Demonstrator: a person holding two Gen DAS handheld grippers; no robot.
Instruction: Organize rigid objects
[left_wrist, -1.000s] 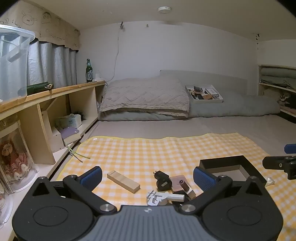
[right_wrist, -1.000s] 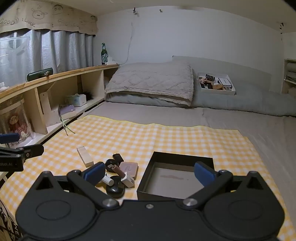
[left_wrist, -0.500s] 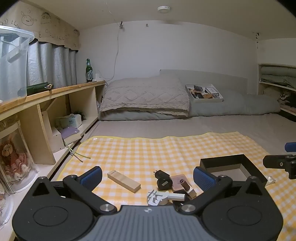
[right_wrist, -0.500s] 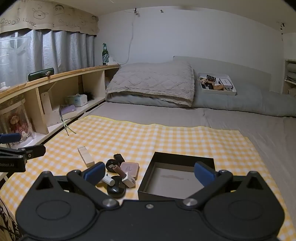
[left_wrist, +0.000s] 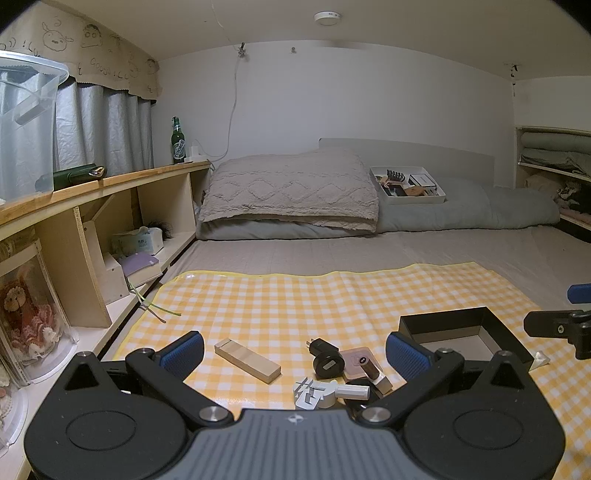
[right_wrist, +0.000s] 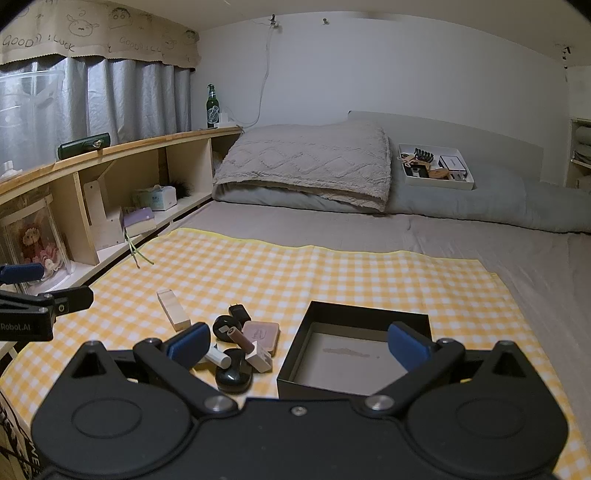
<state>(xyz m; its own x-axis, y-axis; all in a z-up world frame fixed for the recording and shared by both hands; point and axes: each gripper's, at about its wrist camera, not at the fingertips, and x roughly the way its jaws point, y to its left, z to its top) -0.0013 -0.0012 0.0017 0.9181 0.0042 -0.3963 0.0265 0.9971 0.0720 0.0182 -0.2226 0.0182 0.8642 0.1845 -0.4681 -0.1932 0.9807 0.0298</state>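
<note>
I am holding my left gripper (left_wrist: 293, 349) low over the near edge of the yellow checked mat (left_wrist: 295, 295), its blue fingers spread wide with nothing between them. My right gripper (right_wrist: 298, 341) is hovering the same way, released and empty, just in front of the black box (right_wrist: 365, 317).

Taking that box as my landmark: it is sitting open on the mat, and its pale floor (right_wrist: 347, 360) is lying bare. Just to the left of the box a small heap of objects is lying on the mat. Nearest me in that heap are a glossy black oval case (right_wrist: 233, 376) and a white tube (right_wrist: 218, 357); in the left view a white plug (left_wrist: 314, 392) is lying there too. Close beside the box, a brown cylinder (right_wrist: 242, 338) is resting on a white block (right_wrist: 260, 358), with a pink flat case (right_wrist: 263, 331) touching behind it. A little further left of the box, a black round charger (right_wrist: 223, 326) and a black plug (right_wrist: 240, 313) are lying together. Left again, apart from the heap, a pale wooden block (right_wrist: 173, 309) is lying flat on the mat.

Far beyond the box, a folded blanket (right_wrist: 306, 162) is sitting at the head of the bed, and a white tray (right_wrist: 436, 168) of oddments is resting to its right. Far left of the box, a green bottle (right_wrist: 211, 107) is standing on the wooden shelf (right_wrist: 122, 147).
</note>
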